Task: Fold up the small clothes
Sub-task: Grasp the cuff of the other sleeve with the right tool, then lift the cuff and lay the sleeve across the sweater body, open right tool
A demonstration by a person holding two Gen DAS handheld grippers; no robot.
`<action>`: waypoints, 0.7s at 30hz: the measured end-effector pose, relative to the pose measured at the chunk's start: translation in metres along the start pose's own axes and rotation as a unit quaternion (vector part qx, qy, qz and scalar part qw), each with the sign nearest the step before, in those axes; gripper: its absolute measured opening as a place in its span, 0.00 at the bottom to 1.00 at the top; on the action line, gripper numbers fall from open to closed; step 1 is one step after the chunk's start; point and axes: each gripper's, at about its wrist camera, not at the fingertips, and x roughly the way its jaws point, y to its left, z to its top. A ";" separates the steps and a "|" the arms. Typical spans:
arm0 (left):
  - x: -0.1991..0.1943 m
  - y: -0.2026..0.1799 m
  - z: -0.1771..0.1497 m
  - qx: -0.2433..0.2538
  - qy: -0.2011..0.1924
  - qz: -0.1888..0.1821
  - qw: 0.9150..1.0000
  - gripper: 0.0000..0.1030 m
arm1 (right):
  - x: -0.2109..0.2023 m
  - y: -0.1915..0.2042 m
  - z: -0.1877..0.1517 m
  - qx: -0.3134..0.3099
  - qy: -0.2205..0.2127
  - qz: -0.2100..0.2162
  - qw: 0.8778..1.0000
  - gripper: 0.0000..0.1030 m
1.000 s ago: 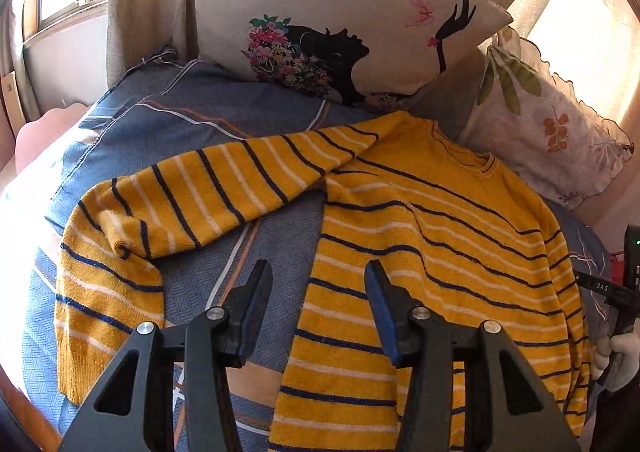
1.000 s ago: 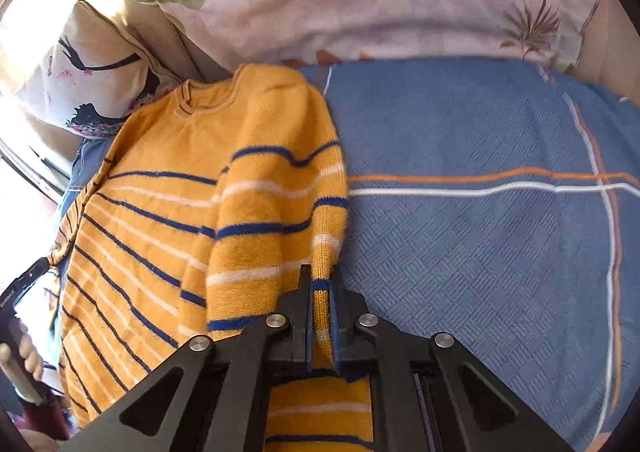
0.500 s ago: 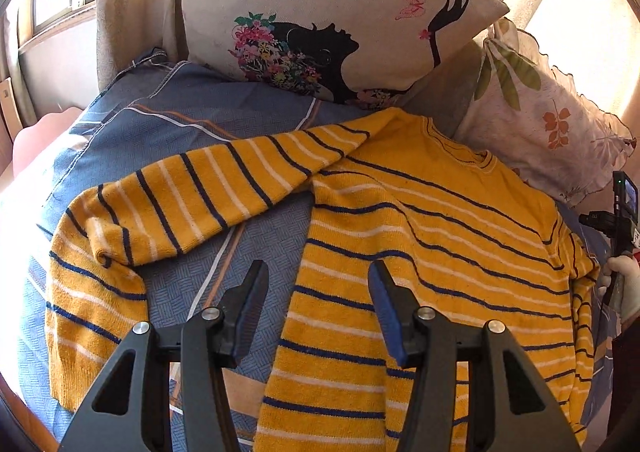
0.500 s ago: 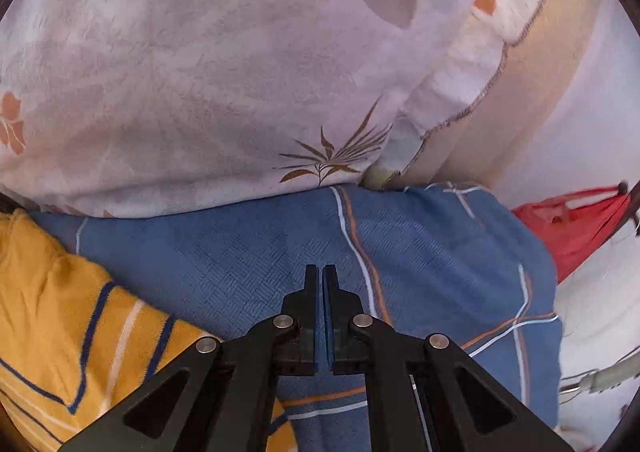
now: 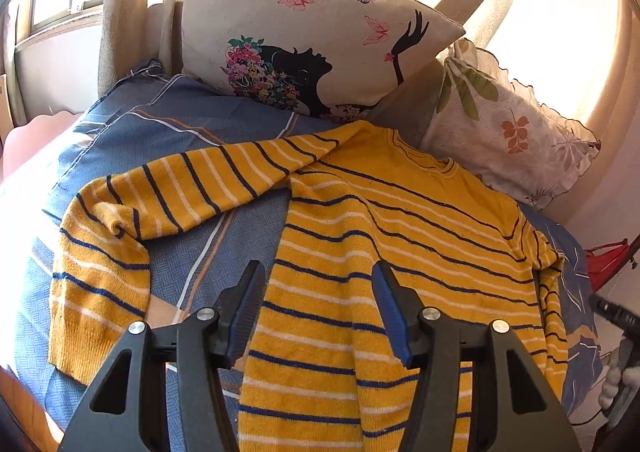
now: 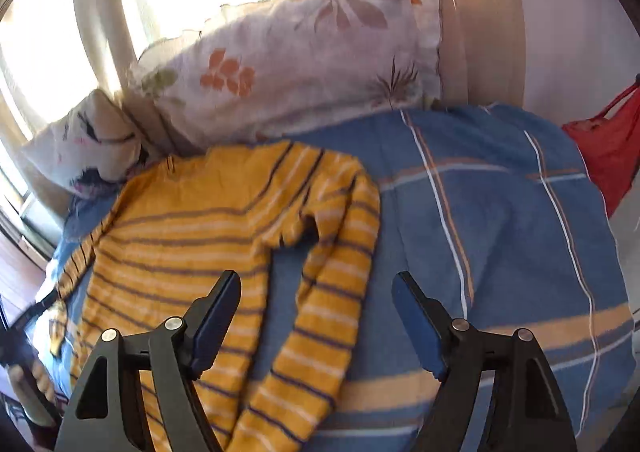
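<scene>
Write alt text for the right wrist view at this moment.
The open right gripper hovers above a yellow striped sweater on a blue plaid bedspread, one sleeve hanging toward the camera. A floral pillow leans behind.

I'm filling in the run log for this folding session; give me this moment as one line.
stage: sleeves | left gripper: open, over sweater | right gripper: open, above right sleeve | left sleeve: spread on bedspread
</scene>
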 end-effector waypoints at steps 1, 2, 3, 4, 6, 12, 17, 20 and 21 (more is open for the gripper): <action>-0.002 0.000 -0.002 0.000 0.001 -0.002 1.000 0.53 | 0.006 0.003 -0.016 -0.007 0.010 -0.003 1.000 0.80; -0.005 -0.001 -0.004 0.000 0.002 -0.004 1.000 0.53 | 0.006 0.008 -0.031 -0.011 0.017 -0.004 1.000 0.80; -0.007 -0.002 -0.006 0.001 0.002 -0.006 1.000 0.53 | 0.009 0.007 -0.046 -0.012 0.020 0.001 1.000 0.80; -0.010 -0.003 -0.008 0.002 0.001 -0.008 1.000 0.53 | 0.016 0.011 -0.055 -0.013 0.026 0.008 1.000 0.80; -0.015 -0.006 -0.012 0.004 0.000 -0.014 1.000 0.53 | 0.032 0.021 -0.077 -0.021 0.050 0.007 0.999 0.80; -0.031 -0.016 -0.016 0.016 -0.011 -0.019 1.000 0.53 | 0.017 0.024 -0.066 -0.025 0.027 0.039 0.999 0.15; -0.034 -0.018 -0.015 0.014 -0.017 -0.022 1.000 0.54 | -0.016 -0.054 -0.003 0.017 -0.058 -0.155 0.986 0.16; -0.028 -0.018 -0.016 0.011 -0.008 -0.025 1.000 0.54 | 0.003 -0.118 0.019 0.045 -0.024 -0.323 0.945 0.53; -0.026 -0.018 -0.016 0.012 -0.006 -0.023 1.000 0.54 | 0.002 -0.138 0.019 0.071 -0.014 -0.334 0.940 0.57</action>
